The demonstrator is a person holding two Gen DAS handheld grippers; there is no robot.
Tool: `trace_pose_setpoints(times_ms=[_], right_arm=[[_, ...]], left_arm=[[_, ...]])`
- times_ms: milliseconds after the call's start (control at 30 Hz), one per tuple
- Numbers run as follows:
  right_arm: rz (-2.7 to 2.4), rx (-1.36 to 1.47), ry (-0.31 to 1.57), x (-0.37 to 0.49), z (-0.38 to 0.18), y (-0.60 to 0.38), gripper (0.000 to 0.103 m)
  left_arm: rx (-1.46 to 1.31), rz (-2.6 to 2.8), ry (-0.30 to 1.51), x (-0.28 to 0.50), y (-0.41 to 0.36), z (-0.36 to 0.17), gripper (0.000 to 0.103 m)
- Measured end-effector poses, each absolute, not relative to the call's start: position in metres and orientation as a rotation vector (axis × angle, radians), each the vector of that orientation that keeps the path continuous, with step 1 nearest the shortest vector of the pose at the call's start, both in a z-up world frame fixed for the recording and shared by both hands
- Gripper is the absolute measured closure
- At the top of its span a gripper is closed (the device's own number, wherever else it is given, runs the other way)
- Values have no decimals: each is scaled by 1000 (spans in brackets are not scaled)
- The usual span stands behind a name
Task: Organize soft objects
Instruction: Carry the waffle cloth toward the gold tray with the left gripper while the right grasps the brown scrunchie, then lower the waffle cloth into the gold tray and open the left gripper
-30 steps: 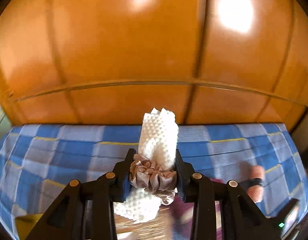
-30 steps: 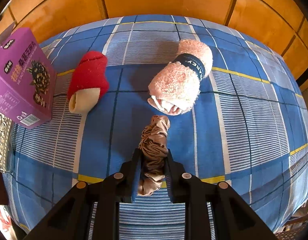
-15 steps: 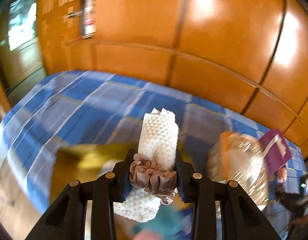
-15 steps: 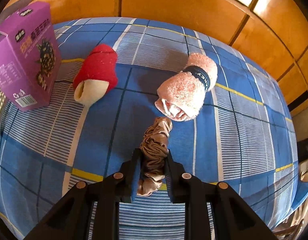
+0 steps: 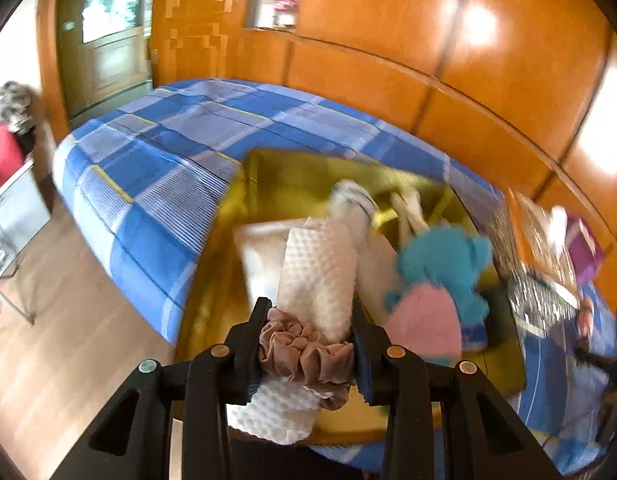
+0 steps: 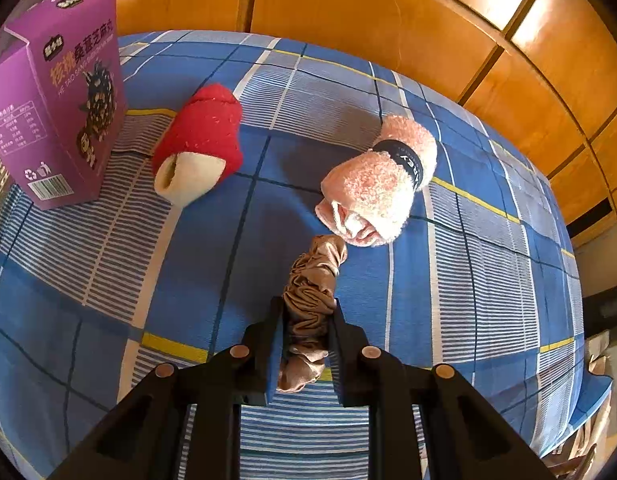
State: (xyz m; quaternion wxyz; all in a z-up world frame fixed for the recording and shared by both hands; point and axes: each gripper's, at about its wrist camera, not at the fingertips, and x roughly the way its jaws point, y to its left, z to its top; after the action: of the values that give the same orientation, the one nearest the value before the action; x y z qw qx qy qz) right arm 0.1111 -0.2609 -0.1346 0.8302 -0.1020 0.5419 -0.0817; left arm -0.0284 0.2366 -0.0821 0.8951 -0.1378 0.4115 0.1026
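My left claw (image 5: 312, 344) was clamped on a rolled white waffle towel (image 5: 314, 280) ringed by a mauve scrunchie (image 5: 304, 354), above a gold tray (image 5: 292, 176) holding a teal plush toy (image 5: 444, 264) on the blue plaid bed (image 5: 156, 160). My right claw (image 6: 306, 340) pinched a bronze satin scrunchie (image 6: 312, 296) just beside a rolled pink towel (image 6: 376, 196), with a red sock roll (image 6: 200, 140) and purple box (image 6: 56, 100) farther left.

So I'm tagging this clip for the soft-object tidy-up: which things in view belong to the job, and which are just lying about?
Part of the job:
white towel roll with mauve scrunchie, in left gripper
bronze scrunchie, in right gripper
red roll
pink roll
teal plush
gold tray

Lying about:
purple box
checked cloth
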Motion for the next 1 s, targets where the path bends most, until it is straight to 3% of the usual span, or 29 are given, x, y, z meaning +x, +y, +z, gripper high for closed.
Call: trace_pose_setpoints(times_ms=[233,467,1000], right_arm=[[-176,-228,1146,108,-135,-256,85],[-180,-222,1147,113,-135,-260,87],[-193,60,1171,123,-129,-299,89]], left_arm=[[-225,173,921,-11,212,-114,63],[-203,204,928,-5,218,-125,37],[-109,201,813,-18,209,-85,31]])
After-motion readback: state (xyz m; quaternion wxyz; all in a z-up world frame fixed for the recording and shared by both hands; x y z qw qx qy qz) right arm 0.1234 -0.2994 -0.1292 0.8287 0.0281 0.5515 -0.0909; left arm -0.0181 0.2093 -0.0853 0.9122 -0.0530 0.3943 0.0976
